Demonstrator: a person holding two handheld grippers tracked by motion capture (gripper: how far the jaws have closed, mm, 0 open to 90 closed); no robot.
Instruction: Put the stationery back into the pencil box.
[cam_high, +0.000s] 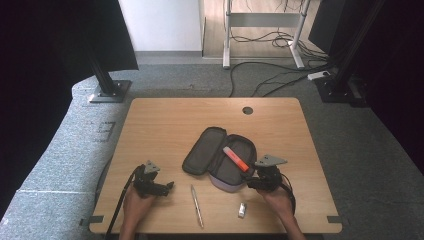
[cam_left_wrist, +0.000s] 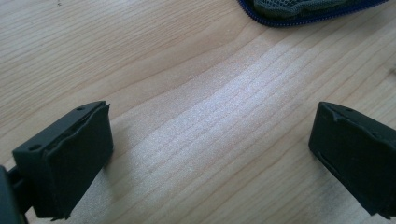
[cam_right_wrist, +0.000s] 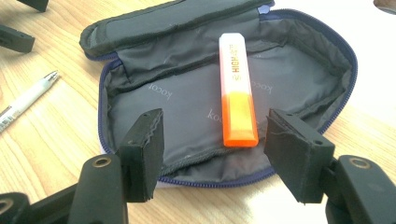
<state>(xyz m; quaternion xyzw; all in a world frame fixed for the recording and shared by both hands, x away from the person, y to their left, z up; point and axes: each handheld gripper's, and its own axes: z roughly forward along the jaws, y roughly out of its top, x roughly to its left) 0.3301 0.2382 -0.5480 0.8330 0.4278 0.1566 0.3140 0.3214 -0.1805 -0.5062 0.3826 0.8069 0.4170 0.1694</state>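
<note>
Wooden table (cam_high: 165, 120), highlighter (cam_right_wrist: 238, 88) in pouch (cam_right_wrist: 187, 98), beyond open right claw (cam_right_wrist: 212, 151)

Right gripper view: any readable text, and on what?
"HIGHLIGHTER" partly legible, printed along the orange highlighter lying in the open pencil case; only the first letters are clear.
"kocot" or similar, repeated on the pencil case lining, upside down, spelling uncertain.
Print on the white pen: too small to read.
</note>
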